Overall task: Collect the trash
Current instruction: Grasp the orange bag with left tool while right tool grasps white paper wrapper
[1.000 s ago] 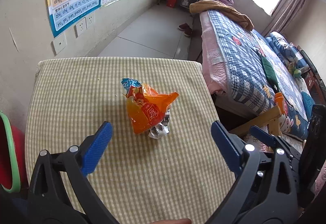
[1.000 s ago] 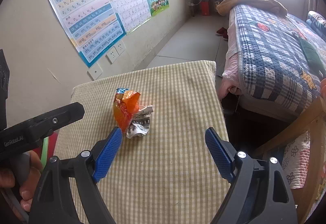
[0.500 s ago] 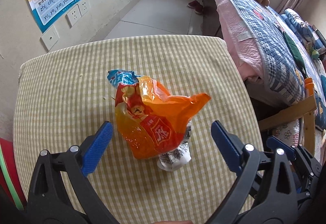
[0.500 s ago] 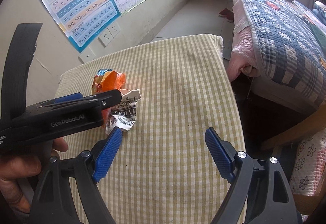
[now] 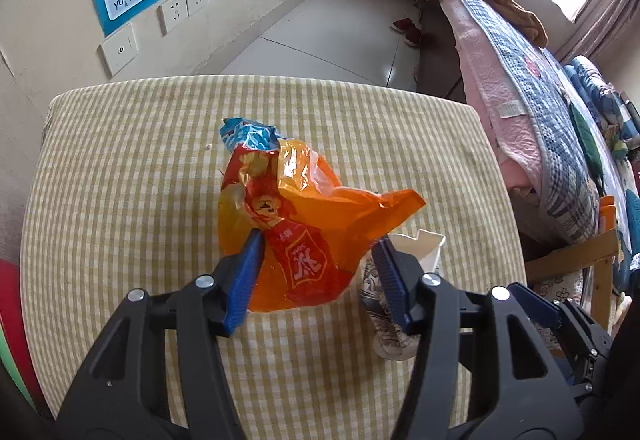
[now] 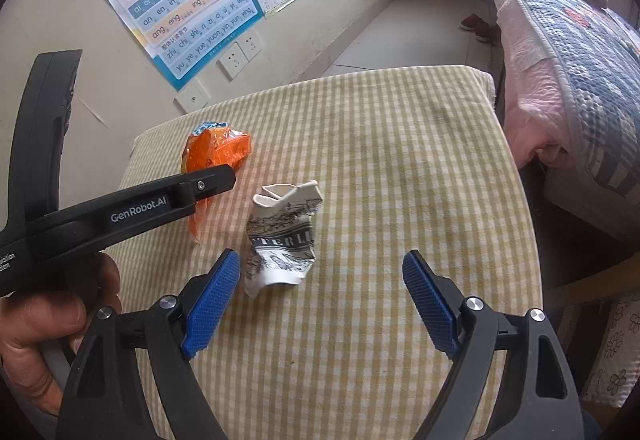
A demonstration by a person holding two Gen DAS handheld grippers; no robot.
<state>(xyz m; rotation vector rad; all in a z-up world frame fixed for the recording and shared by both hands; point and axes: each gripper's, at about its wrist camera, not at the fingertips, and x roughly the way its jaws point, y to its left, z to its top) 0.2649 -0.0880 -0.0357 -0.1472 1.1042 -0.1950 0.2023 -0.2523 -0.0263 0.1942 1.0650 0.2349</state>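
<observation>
An orange snack bag (image 5: 320, 224) lies crumpled on the checked table (image 5: 120, 180), with a blue wrapper (image 5: 248, 132) just behind it. My left gripper (image 5: 318, 268) is closing around the bag's near end, and both blue pads (image 5: 246, 272) lie against its sides. A crushed printed paper cup (image 6: 284, 236) lies to the right of the bag; in the left wrist view the cup (image 5: 430, 252) peeks out behind the right finger. My right gripper (image 6: 320, 296) hangs open just above and in front of the cup, touching nothing. The left gripper's arm (image 6: 120, 208) hides part of the bag (image 6: 218, 150) in the right wrist view.
A bed with a blue quilt (image 5: 540, 120) runs along the right of the table, with a wooden frame (image 5: 580, 260) at the near corner. A wall with posters and sockets (image 5: 176, 8) stands behind. A red bin with a green rim (image 5: 12, 320) sits at the table's left. A hand (image 6: 48, 320) holds the left gripper.
Both grippers came down toward the table. The left jaws, wide apart before, have closed in onto the orange bag. The right gripper now sits over the crushed cup, still wide.
</observation>
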